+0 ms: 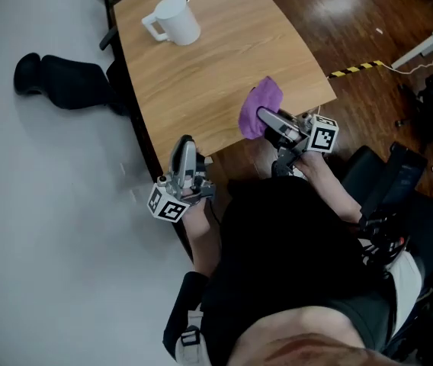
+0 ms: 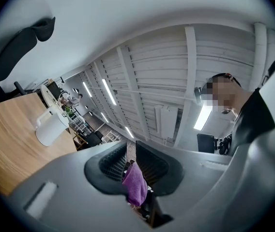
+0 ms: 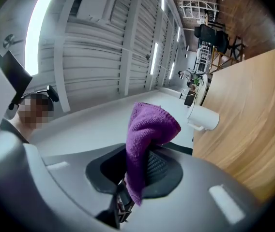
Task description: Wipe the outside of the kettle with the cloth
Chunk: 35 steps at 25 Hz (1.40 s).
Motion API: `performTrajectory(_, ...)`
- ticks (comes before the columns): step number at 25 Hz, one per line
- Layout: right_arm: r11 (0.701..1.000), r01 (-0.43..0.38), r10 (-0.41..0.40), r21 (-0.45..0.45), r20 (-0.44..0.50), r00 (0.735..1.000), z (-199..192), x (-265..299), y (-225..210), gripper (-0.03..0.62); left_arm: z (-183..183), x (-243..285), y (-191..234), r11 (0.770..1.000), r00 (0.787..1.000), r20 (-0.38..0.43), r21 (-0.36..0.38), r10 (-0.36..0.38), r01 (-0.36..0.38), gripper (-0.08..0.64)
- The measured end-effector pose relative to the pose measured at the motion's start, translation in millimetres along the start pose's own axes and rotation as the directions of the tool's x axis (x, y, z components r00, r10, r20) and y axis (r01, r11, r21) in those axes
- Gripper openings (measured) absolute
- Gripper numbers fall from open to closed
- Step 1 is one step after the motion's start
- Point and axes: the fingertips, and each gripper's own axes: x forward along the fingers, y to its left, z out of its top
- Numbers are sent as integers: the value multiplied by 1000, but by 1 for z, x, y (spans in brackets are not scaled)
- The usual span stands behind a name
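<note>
While the table (image 1: 224, 59) is viewed from above, the kettle (image 1: 172, 20), white w/ its handle to the left, is seen upright near the far-left corner, approx. 11 o'clock in the head view, clear of both grippers. The cloth (image 1: 260, 104), purple, is clamped in the right gripper (image 1: 268, 119) by the table's near edge, approx. 1 o'clock from frame centre. In the right gripper view the jaws are seen closed on it, w/ one fold bunched above the tips and a tail hung toward the camera. Cloth and kettle are set well apart, the kettle btw. 10 and 11 o'clock from the cloth. The left gripper (image 1: 184, 146) is held at the table's near-left corner, approx. 8 o'clock from the cloth, jaws clenched. In the left gripper view a purple strip (image 2: 136, 185) is seen in the slit btw. those jaws. Whether it is nipped there can't be told.
</note>
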Motion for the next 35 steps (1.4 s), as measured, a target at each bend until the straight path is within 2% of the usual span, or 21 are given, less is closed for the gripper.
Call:
performTrajectory(2,998,56,-55,38,-30,998,-12,2,-15,58,-2,-3,7,1000,1000,7,-9,7,-7,2)
performTrajectory(7,993,105,-101,59,-57,993,-32,1,-20,58,-24,-13,10,999,1000,-10,-50,-6,6,2)
performTrajectory(11,994,93,-89,52,-70,994,-34,-9,-10,58,-42,-16,-4,999,999,-40,-42,-4,3,2)
performTrajectory(18,996,84,-82,40,-53,995,-31,9,-5,58,-21,-12,2,999,994,-106,-43,19,-23,2)
performTrajectory(26,999,6,-8,-37,-58,998,-17,31,20,57,-20,-2,-5,998,988,-153,-51,27,-36,2)
performTrajectory(31,994,87,-84,60,-42,996,-31,5,10,57,-17,-4,-21,998,986,-164,-51,28,-37,2)
performTrajectory(35,1000,21,-22,-13,-52,998,-20,17,30,57,-16,0,-24,998,986,-167,-45,27,-35,2)
